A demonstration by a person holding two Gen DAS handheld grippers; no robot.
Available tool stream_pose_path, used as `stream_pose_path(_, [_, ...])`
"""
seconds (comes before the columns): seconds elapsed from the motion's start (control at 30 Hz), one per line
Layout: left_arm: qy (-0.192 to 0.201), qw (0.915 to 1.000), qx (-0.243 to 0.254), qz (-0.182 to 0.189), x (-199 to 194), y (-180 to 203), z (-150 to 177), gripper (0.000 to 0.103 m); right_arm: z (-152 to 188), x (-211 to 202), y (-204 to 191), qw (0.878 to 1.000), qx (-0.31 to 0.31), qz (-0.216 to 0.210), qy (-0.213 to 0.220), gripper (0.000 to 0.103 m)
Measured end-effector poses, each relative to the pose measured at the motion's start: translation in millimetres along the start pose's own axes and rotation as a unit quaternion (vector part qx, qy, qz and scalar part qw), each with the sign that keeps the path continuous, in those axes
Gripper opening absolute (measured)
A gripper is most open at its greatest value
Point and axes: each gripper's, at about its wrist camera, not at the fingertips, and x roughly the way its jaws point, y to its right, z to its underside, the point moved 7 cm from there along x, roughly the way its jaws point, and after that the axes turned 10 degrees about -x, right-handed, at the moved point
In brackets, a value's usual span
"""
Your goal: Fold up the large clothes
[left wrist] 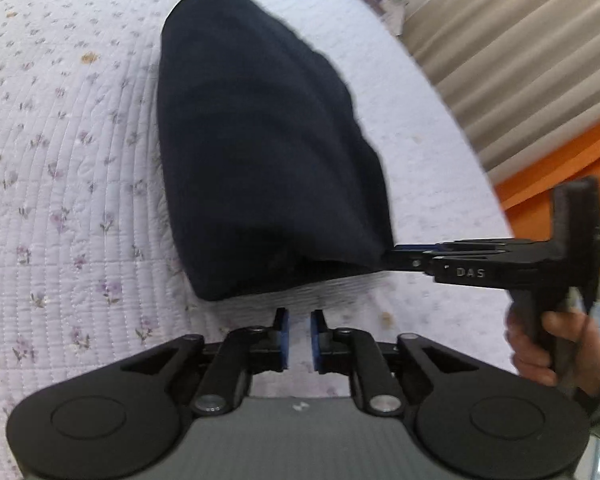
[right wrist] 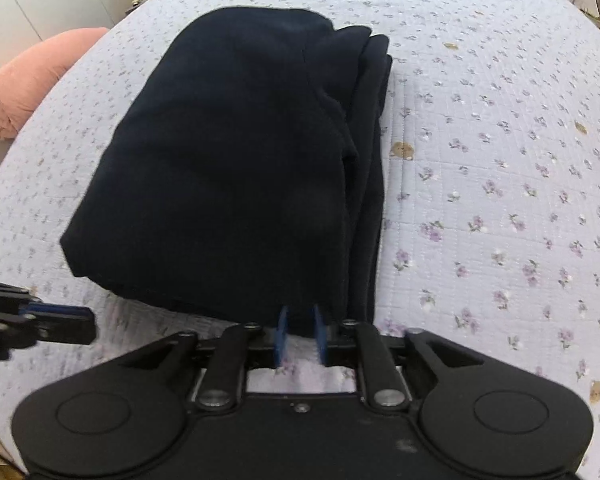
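A folded dark navy fabric garment (right wrist: 228, 160) lies in a thick bundle on a pale lilac quilted bedspread printed with small purple flowers (right wrist: 500, 160), its stacked layer edges showing along its right side in the right wrist view. The left gripper (left wrist: 299, 338), black with blue pads, sits just short of the garment's near edge in its own view; its jaws stand a narrow gap apart with only bedspread visible between them, holding nothing. The right gripper (right wrist: 300, 334), of the same build, meets the garment's near edge: dark cloth lies between its blue pads (right wrist: 283, 330), which stand slightly apart, and whether they actually pinch the fabric cannot be told. In the left wrist view the right gripper (left wrist: 400, 258) reaches in from the side, its tip at the garment's near right corner, held by a bare hand (left wrist: 548, 344). Surroundings: a salmon-pink pillow (right wrist: 32, 80) rests at the bed's far left edge; beige pleated curtains (left wrist: 512, 72) and an orange surface (left wrist: 560, 176) lie beyond the bed. No containers appear.
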Motion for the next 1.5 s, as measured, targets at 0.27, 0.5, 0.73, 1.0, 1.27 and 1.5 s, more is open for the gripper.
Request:
stream_pose_path(0.27, [0.086, 0.9952, 0.037, -0.029, -46.1, 15.4, -52.5, 0.069, -29.1, -35.2, 23.3, 0.997, 0.012, 0.014, 0.079, 0.080])
stream_pose_path(0.5, [0.154, 0.9865, 0.012, -0.056, -39.0, 10.0, -118.9, 0.080, -75.5, -19.2, 42.3, 0.990, 0.044, -0.001, 0.130, 0.082])
stream_pose_path(0.73, [0.149, 0.9848, 0.016, -0.087, -15.3, 5.3, -147.5, 0.080, -106.9, -2.9, 56.8, 0.990, 0.042, 0.002, 0.132, 0.082])
stream_pose_path(1.0, [0.143, 0.9867, 0.012, -0.077, -3.9, 6.3, -157.9, 0.080, -105.3, 3.9, 51.7, 0.993, 0.028, -0.004, 0.116, 0.083])
stream_pose_path(1.27, [0.089, 0.9885, -0.104, -0.065, 32.2, -29.0, -164.4, 0.081, -96.0, 39.8, 61.7, 0.992, 0.089, -0.034, 0.086, 0.083])
stream_pose_path(1.5, [0.084, 0.9860, -0.136, -0.049, 43.7, -39.3, -168.8, 0.090, -93.2, 65.1, 72.2, 0.989, 0.114, -0.073, 0.068, 0.100])
